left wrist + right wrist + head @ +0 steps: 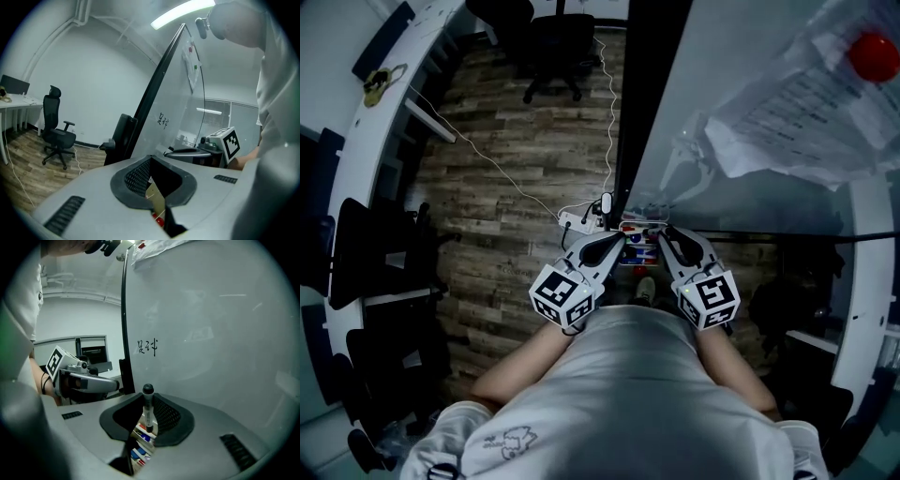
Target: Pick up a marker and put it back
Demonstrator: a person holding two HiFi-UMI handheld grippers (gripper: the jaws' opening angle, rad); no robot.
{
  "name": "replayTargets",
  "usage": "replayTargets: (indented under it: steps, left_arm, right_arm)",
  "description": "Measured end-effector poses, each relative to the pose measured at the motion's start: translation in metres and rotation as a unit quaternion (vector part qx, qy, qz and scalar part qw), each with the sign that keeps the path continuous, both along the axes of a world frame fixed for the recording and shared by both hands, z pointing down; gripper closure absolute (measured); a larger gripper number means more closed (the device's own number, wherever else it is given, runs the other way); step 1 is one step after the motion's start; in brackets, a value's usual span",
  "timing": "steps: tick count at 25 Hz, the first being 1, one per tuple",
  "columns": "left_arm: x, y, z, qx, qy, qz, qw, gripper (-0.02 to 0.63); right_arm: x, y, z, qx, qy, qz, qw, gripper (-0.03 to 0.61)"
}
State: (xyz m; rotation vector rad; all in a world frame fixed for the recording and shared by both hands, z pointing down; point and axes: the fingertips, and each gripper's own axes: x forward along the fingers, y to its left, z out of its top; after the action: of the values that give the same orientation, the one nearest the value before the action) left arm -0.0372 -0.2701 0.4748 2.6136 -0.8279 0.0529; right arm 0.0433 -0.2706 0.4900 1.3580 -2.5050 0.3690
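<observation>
Marker (148, 408) (slim, black cap) prob. clamped, R tongs (146, 425).

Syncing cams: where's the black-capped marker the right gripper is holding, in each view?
Head view: not discernible, behind the right gripper tips.
Left gripper view: not visible.
Right gripper view: marker upright between the jaws, lower centre.
Shared landmark: whiteboard's black edge.

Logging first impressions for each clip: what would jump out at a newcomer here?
First, the black-capped marker, held upright in the right gripper close before the whiteboard with its small scribble. In the head view, both grippers meet over a tray of coloured markers at the board's foot. The left gripper holds nothing.
</observation>
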Motion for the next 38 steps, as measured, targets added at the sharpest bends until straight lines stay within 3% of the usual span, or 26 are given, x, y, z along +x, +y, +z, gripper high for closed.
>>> replayTargets:
  steps: [5, 16, 27, 38]
  left_arm:
    - [0.006, 0.002, 0.011, -0.025, 0.008, -0.015, 0.9995, 0.609]
    - [0.003, 0.001, 0.022, -0.032, -0.002, -0.039, 0.9987, 0.609]
    - [-0.016, -0.003, 0.026, -0.039, 0.001, -0.052, 0.9979, 0.609]
    - [-0.026, -0.005, 0.027, -0.043, 0.0, -0.049, 0.9979, 0.609]
  right_arm:
    - [0.001, 0.003, 0.018, -0.03, 0.002, -0.023, 0.999, 0.505]
    - [-0.006, 0.003, 0.039, -0.066, 0.008, -0.057, 0.996, 0.505]
    - [-0.037, 0.002, 0.037, -0.065, -0.004, -0.091, 0.994, 0.495]
    - [-0.047, -0.001, 0.034, -0.06, -0.011, -0.089, 0.994, 0.489]
